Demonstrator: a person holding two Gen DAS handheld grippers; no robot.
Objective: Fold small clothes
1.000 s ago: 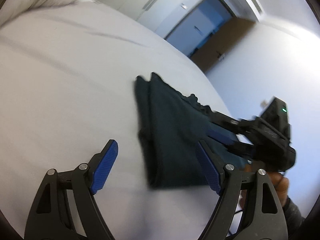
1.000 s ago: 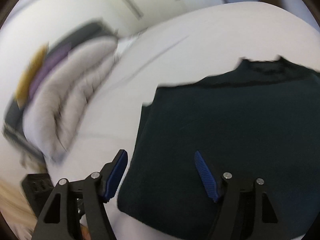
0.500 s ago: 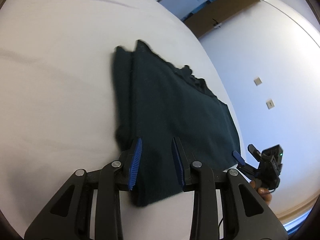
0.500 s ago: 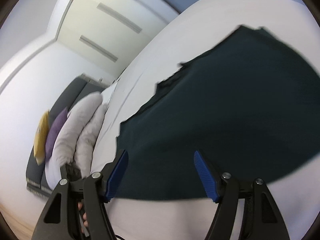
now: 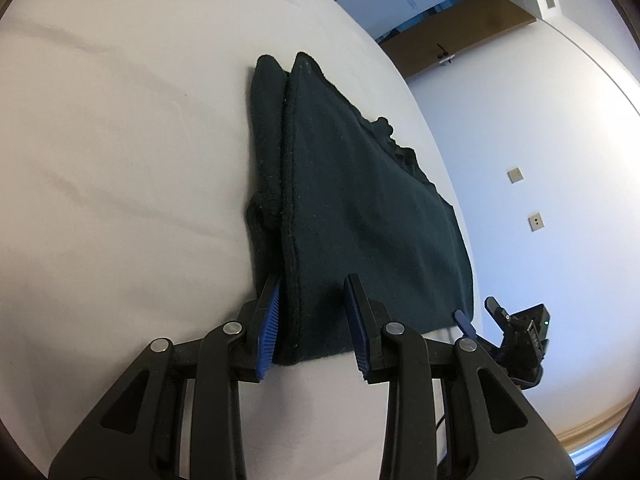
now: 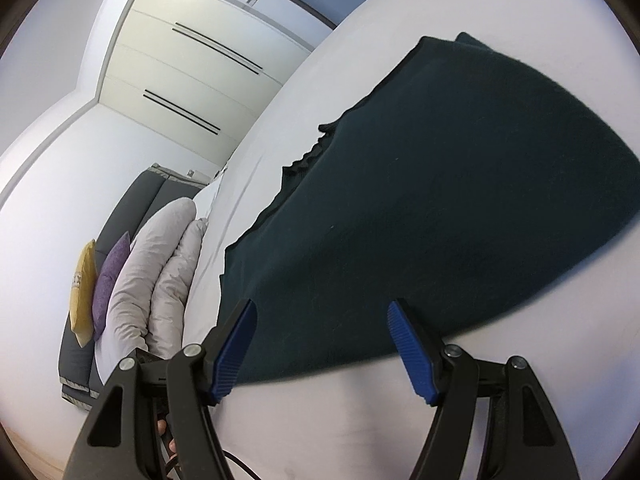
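Showing a dark teal garment (image 5: 360,208) lying partly folded on a white bedsheet (image 5: 120,140), near the bed's edge, with one long side doubled over into a thick layered edge. Straddling the near corner of that layered edge with the left gripper (image 5: 314,316), blue pads partly open, one finger just beside the fold's outer side and the other resting over the fabric; not clamping anything yet, apparently lining up to pinch the corner. Approaching the opposite near corner with the right gripper (image 6: 324,344), fingers spread wide and holding nothing, its blue pads hanging over the garment's near hem. Appearing also in the left wrist view as a small black device at the far right (image 5: 476,316), just past the garment's corner. Placing the two grippers at the two near corners likely so that both can lift the hem together and carry it toward the far end for the next fold. Keeping the cloth flat and close to the bed's edge probably for easy reach. Sitting well apart at the head of the bed: white pillows (image 6: 160,264), a purple cushion (image 6: 110,276) and a yellow cushion (image 6: 82,288). Standing behind them, a pale wardrobe (image 6: 208,64); visible beyond the bed in the left view, an open wooden door (image 5: 452,36)
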